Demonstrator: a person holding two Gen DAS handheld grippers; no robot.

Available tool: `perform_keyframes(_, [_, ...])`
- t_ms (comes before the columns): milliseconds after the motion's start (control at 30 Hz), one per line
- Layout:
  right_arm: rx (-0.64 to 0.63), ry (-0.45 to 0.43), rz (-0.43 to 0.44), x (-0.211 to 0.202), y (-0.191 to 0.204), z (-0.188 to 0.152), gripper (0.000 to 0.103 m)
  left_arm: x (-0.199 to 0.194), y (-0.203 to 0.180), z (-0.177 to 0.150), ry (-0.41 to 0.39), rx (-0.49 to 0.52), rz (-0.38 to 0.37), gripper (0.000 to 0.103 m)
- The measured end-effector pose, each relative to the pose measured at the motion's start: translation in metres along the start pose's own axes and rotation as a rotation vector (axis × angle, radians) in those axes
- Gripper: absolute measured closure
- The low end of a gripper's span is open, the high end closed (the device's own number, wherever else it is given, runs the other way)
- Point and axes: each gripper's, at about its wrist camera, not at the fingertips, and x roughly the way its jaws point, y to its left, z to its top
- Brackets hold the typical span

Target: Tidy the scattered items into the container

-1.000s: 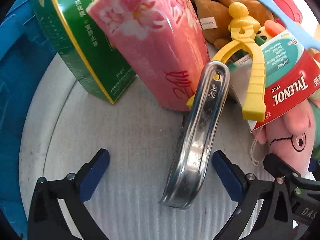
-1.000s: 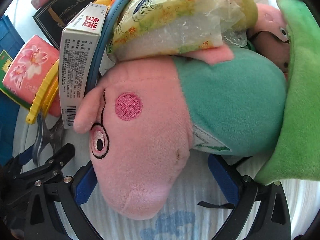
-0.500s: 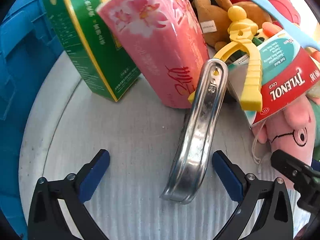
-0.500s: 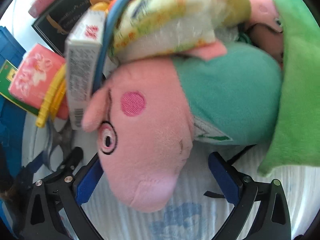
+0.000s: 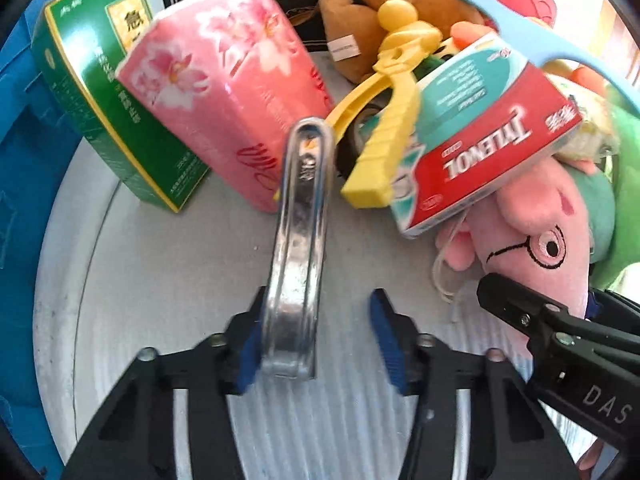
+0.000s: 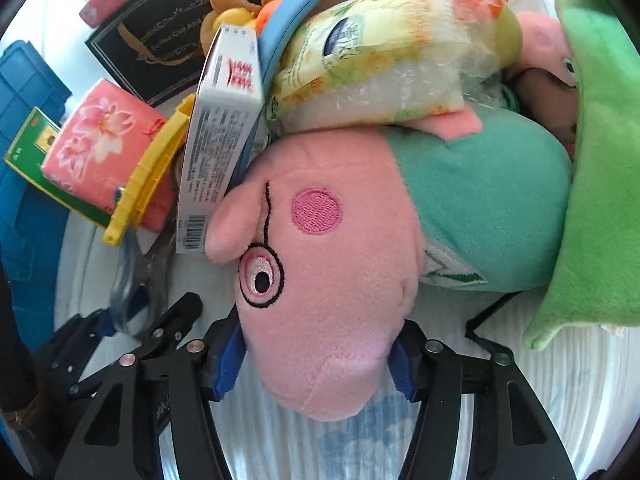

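Observation:
A pile of items lies on a white table. My left gripper has half closed around the near end of a shiny metal tool; its left pad touches it, the right pad stands apart. My right gripper is shut on the snout of a pink pig plush with a teal body. The pig also shows in the left wrist view. A blue container stands at the left.
Around the tool lie a pink tissue pack, a green box, a yellow plastic clamp, a Tylenol box, a brown plush and a black box. A green plush lies at the right.
My left gripper moved forward and narrowed around the metal tool's near end. My right gripper closed onto the pig plush's snout.

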Motion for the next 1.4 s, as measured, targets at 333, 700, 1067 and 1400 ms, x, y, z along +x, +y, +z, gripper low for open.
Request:
perform_keyframes(333, [-0.027, -0.038, 0.091, -0.039, -0.017, -0.013, 0.047, -0.032, -0.018, -0.007, -0.058, 0.015, -0.005, 0.083])
perform_keyframes(700, [-0.068, -0.114, 0.135, -0.102, -0.01, -0.063, 0.05, -0.095, 0.014, 0.006, -0.158, 0.028, 0.029, 0.083])
perform_keyframes(1067, [-0.135, -0.186, 0.153, -0.152, 0.005, -0.094, 0.056, -0.158, -0.008, -0.044, -0.226, 0.043, 0.035, 0.083])
perform_keyframes(1400, [-0.161, -0.171, 0.143, -0.168, 0.004, -0.112, 0.062, -0.179, -0.016, -0.063, -0.248, 0.049, 0.033, 0.083])
